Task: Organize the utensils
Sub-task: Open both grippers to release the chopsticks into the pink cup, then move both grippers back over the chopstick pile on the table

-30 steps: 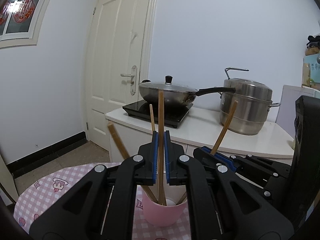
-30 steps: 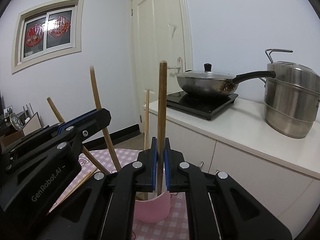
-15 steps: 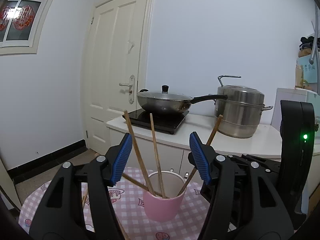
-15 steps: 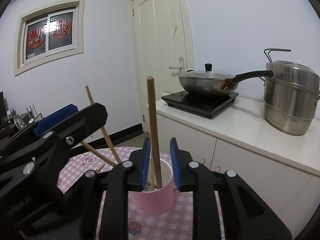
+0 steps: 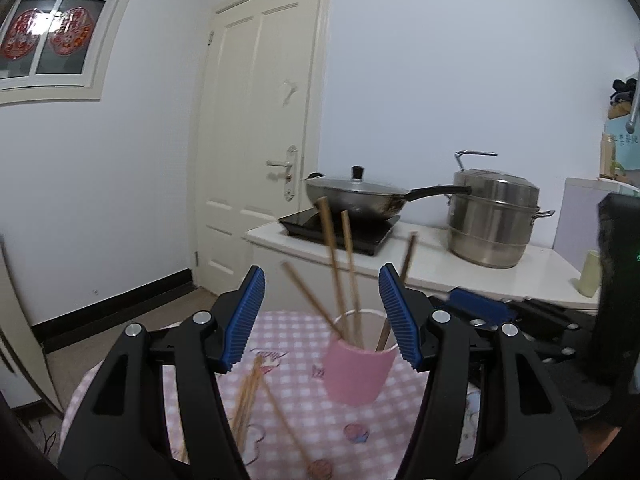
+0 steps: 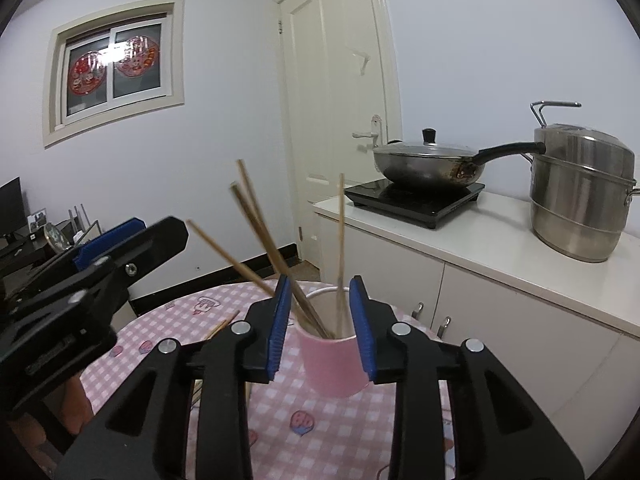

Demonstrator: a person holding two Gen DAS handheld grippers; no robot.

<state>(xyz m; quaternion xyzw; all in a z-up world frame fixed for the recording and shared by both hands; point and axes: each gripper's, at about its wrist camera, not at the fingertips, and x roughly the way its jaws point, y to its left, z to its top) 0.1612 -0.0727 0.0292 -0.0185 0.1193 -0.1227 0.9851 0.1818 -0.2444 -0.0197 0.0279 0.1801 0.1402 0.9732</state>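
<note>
Hidden: wooden chopsticks (image 5: 346, 272) blurring inside round pink cup (image 5: 354, 374).
Left gripper (image 5: 322, 316): standing spread, gripping nothing.
Right gripper (image 6: 320, 326): standing spread, gripping nothing.

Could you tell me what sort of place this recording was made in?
Most likely a small home kitchen: a lidded wok sits on an induction cooktop, beside a steel steamer pot on a white counter.

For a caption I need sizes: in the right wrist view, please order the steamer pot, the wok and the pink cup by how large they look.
1. Steamer pot
2. Wok, handle included
3. Pink cup, smallest-looking though nearest the camera
</note>
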